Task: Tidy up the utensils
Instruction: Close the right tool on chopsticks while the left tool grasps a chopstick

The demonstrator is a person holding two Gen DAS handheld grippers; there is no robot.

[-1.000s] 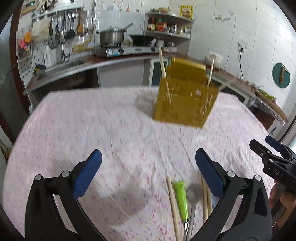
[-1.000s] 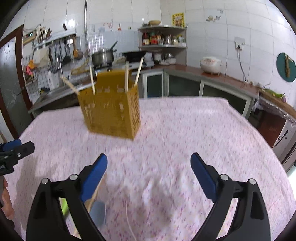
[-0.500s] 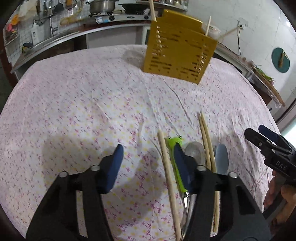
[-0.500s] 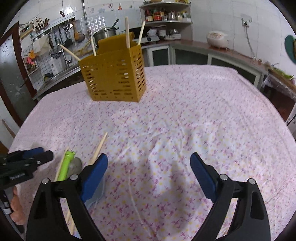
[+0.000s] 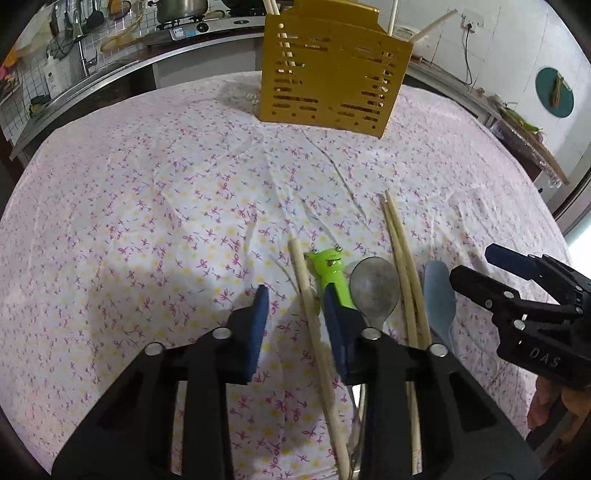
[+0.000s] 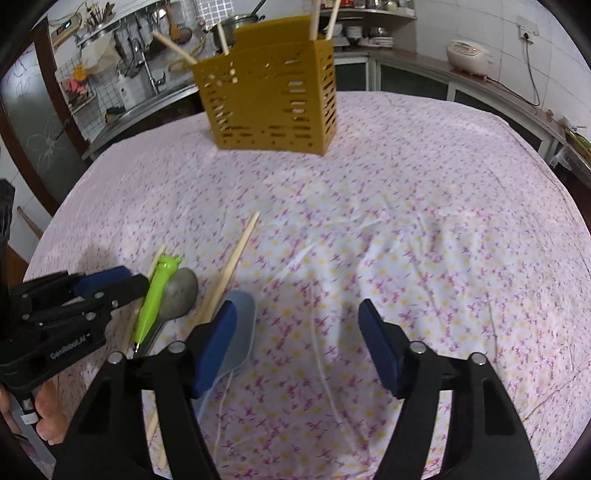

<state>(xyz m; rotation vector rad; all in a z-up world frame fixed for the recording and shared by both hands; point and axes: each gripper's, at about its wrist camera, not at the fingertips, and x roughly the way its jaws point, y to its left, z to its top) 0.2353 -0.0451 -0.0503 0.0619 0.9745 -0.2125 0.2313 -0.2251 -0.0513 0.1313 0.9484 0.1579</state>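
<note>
A yellow slotted utensil holder (image 5: pixel 328 70) with several chopsticks in it stands at the far side of the table; it also shows in the right wrist view (image 6: pixel 269 92). Loose utensils lie near me: a single chopstick (image 5: pixel 317 343), a green frog-handled utensil (image 5: pixel 330 275), a metal spoon (image 5: pixel 375 286), a chopstick pair (image 5: pixel 404 273) and a blue spoon (image 5: pixel 439 295). My left gripper (image 5: pixel 295 310) is partly closed, its jaws straddling the single chopstick. My right gripper (image 6: pixel 297 328) is open and empty, its left finger over the blue spoon (image 6: pixel 240 332).
The table has a pink floral cloth (image 5: pixel 147 206). Behind it runs a kitchen counter with a sink (image 5: pixel 85 74) and a stove with a pot (image 5: pixel 181 7). A rice cooker (image 6: pixel 469 55) sits on the right counter.
Both grippers have come down and forward toward the loose utensils. My left gripper's jaws have narrowed around the single chopstick. The right gripper has stayed open.
</note>
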